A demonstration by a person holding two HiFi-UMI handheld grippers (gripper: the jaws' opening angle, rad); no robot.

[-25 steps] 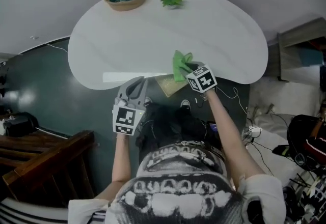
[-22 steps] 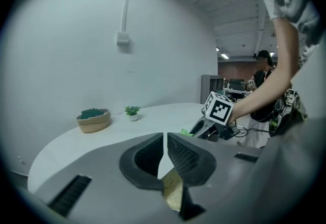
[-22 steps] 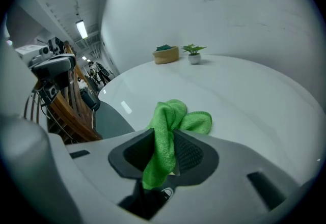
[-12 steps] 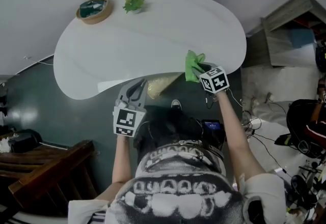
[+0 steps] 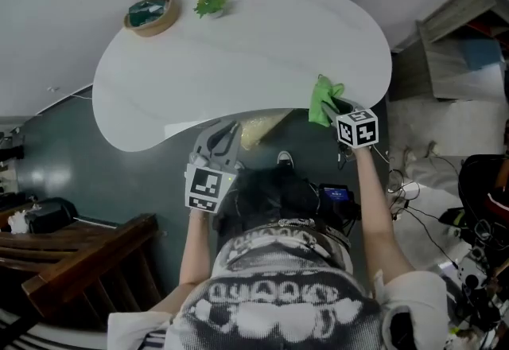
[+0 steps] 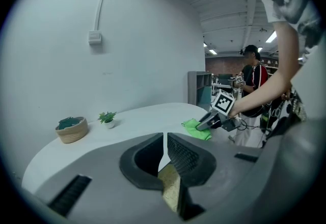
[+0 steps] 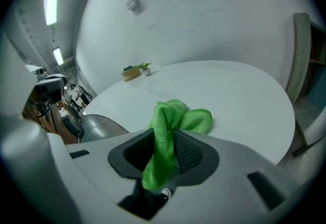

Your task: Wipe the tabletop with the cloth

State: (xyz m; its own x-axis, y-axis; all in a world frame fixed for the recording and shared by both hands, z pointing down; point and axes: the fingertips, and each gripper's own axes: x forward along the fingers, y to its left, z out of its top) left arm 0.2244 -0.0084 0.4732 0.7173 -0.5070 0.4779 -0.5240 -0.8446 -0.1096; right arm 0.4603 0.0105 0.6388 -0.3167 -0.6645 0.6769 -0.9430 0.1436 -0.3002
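Where the cloth sits: the crumpled green microfibre cloth point(image 5: 324, 99) lies at the near right edge of the white rounded tabletop point(image 5: 238, 46), with its free end bunched on the surface.
Cloth axis: the long axis runs along the jaws, from the pinched end outward, away from the person and onto the table.
Right gripper: the right gripper point(image 7: 165, 141) has its jaws clamped on the cloth's near end, and a short tail hangs below them.
Left gripper: the left gripper point(image 6: 165, 139) hangs off the table's near edge, jaws closed to a thin slit with nothing in it.
Markings: black-and-white square patterns on each gripper's cube point(image 5: 357, 127).
Surface: plain, pale and smooth. A round woven basket point(image 5: 149, 14) and a small green potted plant point(image 5: 211, 4) stand near each other at the far left edge.
Room: white wall with a small switch box point(image 6: 94, 37), dark teal floor point(image 5: 119, 181), and brown wooden furniture point(image 5: 79, 269) at the lower left.
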